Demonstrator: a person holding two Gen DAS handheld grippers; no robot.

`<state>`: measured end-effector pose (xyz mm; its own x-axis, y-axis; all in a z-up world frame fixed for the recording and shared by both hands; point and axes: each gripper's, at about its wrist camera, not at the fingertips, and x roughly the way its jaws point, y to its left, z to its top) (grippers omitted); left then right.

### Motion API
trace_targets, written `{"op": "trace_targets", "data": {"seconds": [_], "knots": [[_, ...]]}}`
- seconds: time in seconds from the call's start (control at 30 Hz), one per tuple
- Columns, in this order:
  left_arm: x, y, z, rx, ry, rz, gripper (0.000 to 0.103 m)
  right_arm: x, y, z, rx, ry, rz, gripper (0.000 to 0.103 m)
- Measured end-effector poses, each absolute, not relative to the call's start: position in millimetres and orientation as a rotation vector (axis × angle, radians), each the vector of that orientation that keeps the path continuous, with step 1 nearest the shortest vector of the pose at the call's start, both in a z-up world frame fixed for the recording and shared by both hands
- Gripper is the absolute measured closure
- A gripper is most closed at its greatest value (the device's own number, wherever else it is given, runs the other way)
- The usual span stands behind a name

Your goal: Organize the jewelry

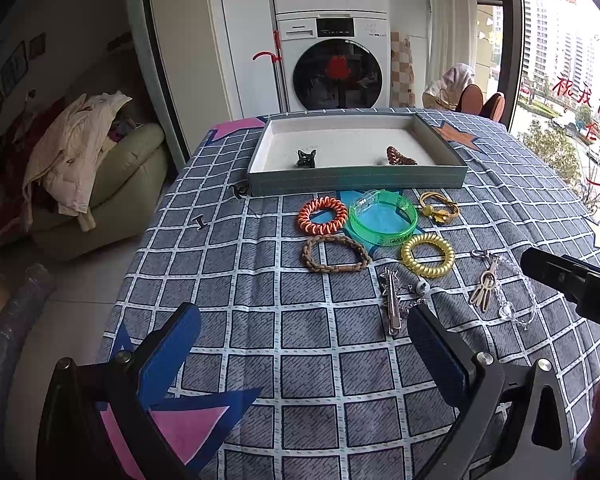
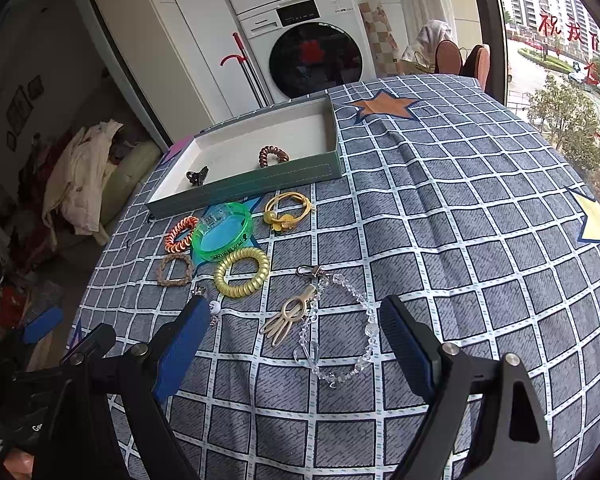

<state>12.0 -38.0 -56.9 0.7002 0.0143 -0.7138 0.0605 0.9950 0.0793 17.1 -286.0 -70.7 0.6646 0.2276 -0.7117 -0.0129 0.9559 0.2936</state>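
A grey-green tray (image 1: 356, 185) (image 2: 244, 184) holds a black claw clip (image 1: 305, 159) (image 2: 197, 175) and a brown coil tie (image 1: 400, 156) (image 2: 273, 155). In front of it lie an orange coil tie (image 1: 322, 215), a green bangle (image 1: 382, 216) (image 2: 223, 232), a yellow hair tie (image 1: 439, 206) (image 2: 286, 210), a braided brown bracelet (image 1: 335, 254), a gold coil tie (image 1: 427, 255) (image 2: 242, 272), a silver clip (image 1: 392, 304), a beige hair clip (image 2: 288, 316) and a clear bead bracelet (image 2: 340, 332). My left gripper (image 1: 300, 344) is open and empty. My right gripper (image 2: 292, 340) is open over the bead bracelet.
The table has a grey checked cloth (image 1: 300, 360) with stars. Two small dark clips (image 1: 200, 222) lie left of the tray. A washing machine (image 1: 336, 68) stands behind, a sofa with clothes (image 1: 100, 184) to the left and a window (image 1: 572, 80) to the right.
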Motion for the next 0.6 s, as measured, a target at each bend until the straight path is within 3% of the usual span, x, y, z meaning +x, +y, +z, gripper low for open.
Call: {"op": "trace_targets", "data": {"seconds": [0.6], "knots": [[11.8,-33.0,-57.9,0.080,0.795,-0.013,0.000,18.1,-284.4,-71.2,0.274,0.836,0.140,0.014]]}}
